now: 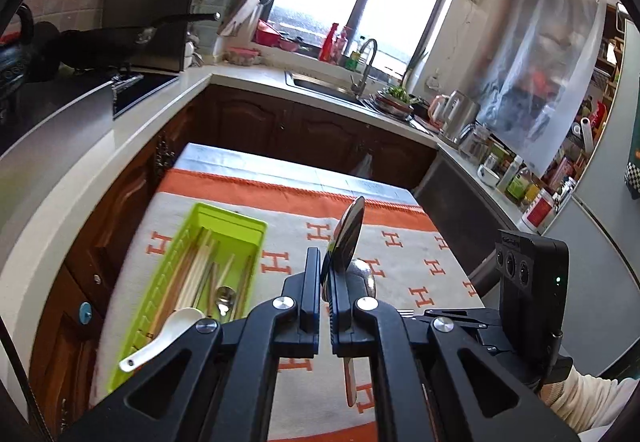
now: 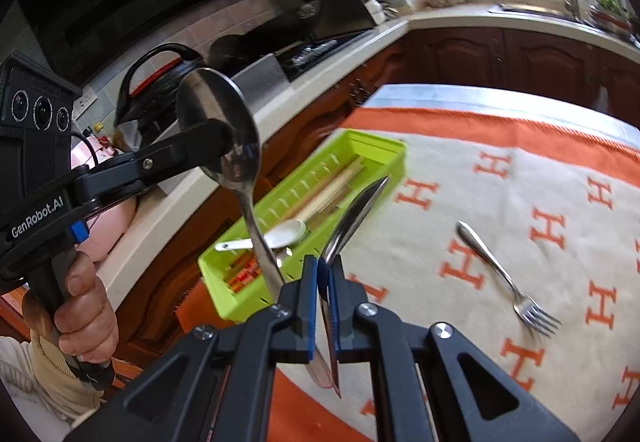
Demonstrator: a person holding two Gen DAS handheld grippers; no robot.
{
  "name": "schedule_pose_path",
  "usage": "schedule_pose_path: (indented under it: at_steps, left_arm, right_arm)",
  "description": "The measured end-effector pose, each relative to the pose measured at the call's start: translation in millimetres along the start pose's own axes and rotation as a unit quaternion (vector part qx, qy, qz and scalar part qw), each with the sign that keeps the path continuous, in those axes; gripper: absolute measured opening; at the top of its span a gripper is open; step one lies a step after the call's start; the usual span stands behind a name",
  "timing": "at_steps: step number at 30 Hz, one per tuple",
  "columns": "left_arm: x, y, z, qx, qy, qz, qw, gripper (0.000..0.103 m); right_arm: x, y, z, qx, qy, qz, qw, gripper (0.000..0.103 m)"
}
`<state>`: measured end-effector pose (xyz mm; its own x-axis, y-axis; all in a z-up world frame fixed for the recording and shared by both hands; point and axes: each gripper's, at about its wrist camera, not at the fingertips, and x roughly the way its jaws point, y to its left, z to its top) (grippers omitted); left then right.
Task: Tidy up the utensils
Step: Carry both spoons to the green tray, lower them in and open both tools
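Both pairs of tongs are clenched, each on 1 metal spoon. The left gripper [image 1: 325, 306] pinches a large spoon [image 1: 346, 238] edge-on by its neck, bowl up and handle hanging below the fingers; in the right wrist view the same spoon [image 2: 228, 130] stands up and left of the green tray [image 2: 372, 150]. The right gripper [image 2: 327, 306] grips a second spoon [image 2: 356, 214] edge-on, its bowl tip right over the tray's near long wall.

The tray sits at the left edge of the patterned cloth [image 2: 500, 202]. Inside it lie chopsticks [image 2: 332, 186] and a white spoon [image 2: 280, 234] whose handle sticks out over the wall. A fork [image 2: 504, 274] lies on the cloth, well to the right of the tray.

Risks, as I judge them: each spoon is held on a thin slippery edge, so a quick swing could twist it loose; the 2 spoons, close together near the tray, could knock each other; a lowered spoon could catch the white spoon's handle and flip it out; the tray could slide off the cloth's edge
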<state>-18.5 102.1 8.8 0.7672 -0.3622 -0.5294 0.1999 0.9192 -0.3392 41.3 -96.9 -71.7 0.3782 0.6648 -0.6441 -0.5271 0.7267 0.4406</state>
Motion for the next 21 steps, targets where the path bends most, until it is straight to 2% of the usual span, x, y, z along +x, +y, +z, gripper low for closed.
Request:
schedule_pose_path:
  at_steps: [4, 9, 12, 16, 21]
  left_arm:
    - [-37, 27, 7, -0.01, -0.026, 0.042, 0.9987, 0.001]
    - [-52, 64, 7, -0.019, -0.023, 0.103, 0.9942, 0.001]
    - [-41, 79, 7, -0.021, -0.001, 0.126, 0.9917, 0.002]
    - [-9, 83, 3, 0.004, 0.03, 0.153, 0.9877, 0.002]
    - [33, 89, -7, 0.012, 0.069, 0.15, 0.9862, 0.002]
  right_arm:
    - [15, 26, 18, -0.018, -0.003, 0.018, 1.0, 0.005]
    - [43, 47, 33, -0.015, 0.003, 0.04, 0.999, 0.005]
    - [64, 54, 40, 0.0, 0.009, 0.052, 0.999, 0.005]
    - [91, 55, 45, 0.02, 0.016, 0.058, 0.998, 0.005]
    - [120, 40, 44, 0.061, 0.027, 0.044, 0.997, 0.005]
